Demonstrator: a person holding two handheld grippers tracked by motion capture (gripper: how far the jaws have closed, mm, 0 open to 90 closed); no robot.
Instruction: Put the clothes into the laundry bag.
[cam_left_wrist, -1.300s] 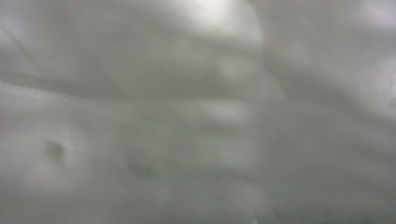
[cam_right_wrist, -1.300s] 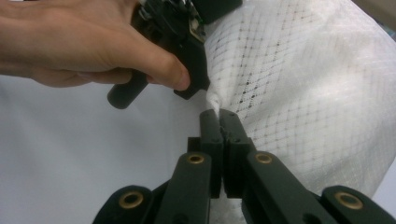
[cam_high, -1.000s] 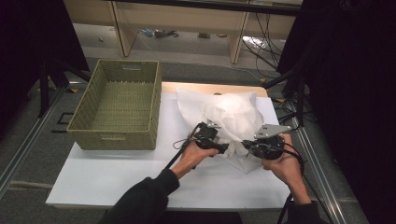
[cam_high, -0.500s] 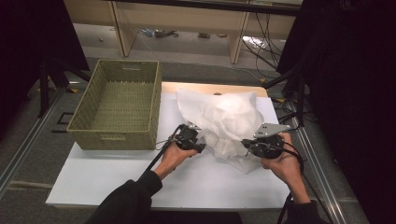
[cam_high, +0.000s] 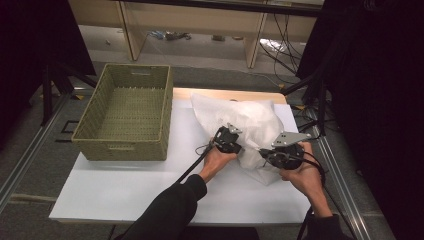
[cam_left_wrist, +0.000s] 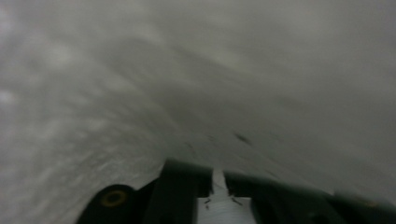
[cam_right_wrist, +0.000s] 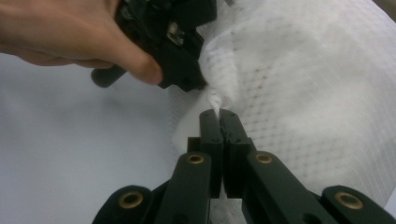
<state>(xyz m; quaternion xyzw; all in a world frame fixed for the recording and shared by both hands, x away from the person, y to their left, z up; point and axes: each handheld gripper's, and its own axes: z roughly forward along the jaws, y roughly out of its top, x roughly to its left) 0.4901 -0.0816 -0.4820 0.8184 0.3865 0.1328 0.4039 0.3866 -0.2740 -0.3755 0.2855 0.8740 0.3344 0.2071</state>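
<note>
**Around the work surface**

A woven green basket (cam_high: 124, 116) sits at about nine o'clock on the white board (cam_high: 125, 185), its inside bare. A strip of wooden tabletop (cam_high: 225, 94) shows at twelve o'clock. Beyond it, low shelving (cam_high: 200, 20) stands over a floor strewn with what seem to be cables (cam_high: 280, 47), toward one o'clock.

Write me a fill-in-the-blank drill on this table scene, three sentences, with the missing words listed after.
1. The right tongs are shut on a pinch of the white ____.
2. The woven basket stands to the ____ of the white mesh bag in the high view.
3. The basket's inside is ____.

Missing words: mesh bag; left; empty
</note>
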